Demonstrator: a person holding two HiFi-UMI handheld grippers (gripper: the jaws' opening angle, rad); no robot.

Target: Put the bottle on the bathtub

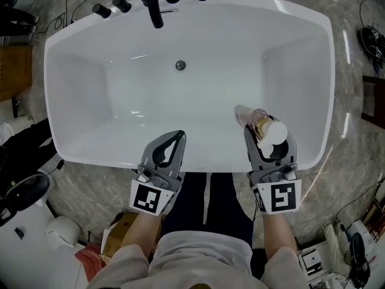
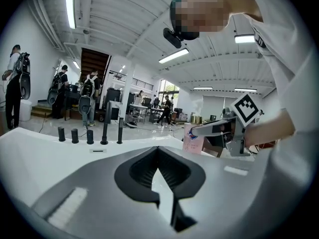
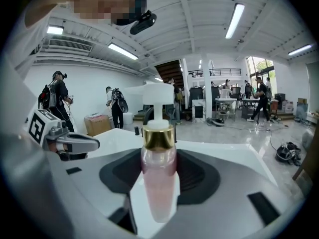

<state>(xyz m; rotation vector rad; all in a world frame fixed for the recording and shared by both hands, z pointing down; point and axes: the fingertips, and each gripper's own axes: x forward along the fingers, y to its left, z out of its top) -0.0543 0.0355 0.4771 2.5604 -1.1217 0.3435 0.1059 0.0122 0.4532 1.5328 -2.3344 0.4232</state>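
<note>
— Two grippers? What are they doing?
— The left gripper [image 1: 175,137] is closed on nothing. The right gripper [image 1: 269,134] clamps the one pink bottle [image 1: 260,121].
— And the setting?
— There is one white bathtub [image 1: 96,152] on a grey marble floor [image 1: 108,185] in a workshop hall. Five black tap fittings [image 1: 121,3] stand on its far rim. Both grippers are at its near rim, with the bottle over the basin.

Big open lab/workshop hall: strip lights [image 2: 71,8], desks [image 3: 225,101], backpack-rigged people [image 2: 88,96], freestanding bathtub [image 1: 210,161].

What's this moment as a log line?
right gripper: shut on bottle | left gripper: shut, empty | bottle: over bathtub, not set down
</note>
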